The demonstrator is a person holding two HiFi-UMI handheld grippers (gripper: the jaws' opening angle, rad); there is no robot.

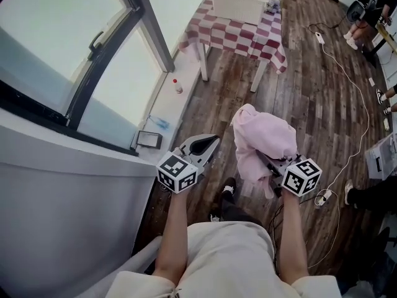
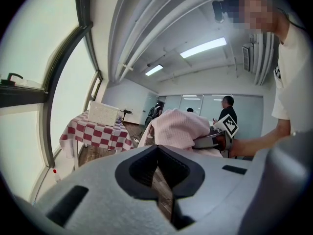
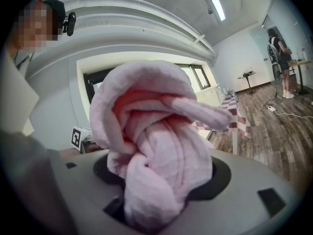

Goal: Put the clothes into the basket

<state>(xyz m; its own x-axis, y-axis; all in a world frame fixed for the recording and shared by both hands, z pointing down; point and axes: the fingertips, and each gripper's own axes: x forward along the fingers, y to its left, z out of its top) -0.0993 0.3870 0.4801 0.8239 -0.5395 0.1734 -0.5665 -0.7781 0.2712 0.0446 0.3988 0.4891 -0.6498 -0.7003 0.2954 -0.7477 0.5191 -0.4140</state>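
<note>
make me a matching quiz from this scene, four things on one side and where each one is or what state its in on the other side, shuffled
Things
1. pink cloth
2. white basket
3. left tool
4. small bottle

Places or states
a. on the window ledge
b. nothing between its jaws
c. on the checked table
d. clamped in the right tool

Pairs: 1-d, 2-c, 3-b, 4-a
</note>
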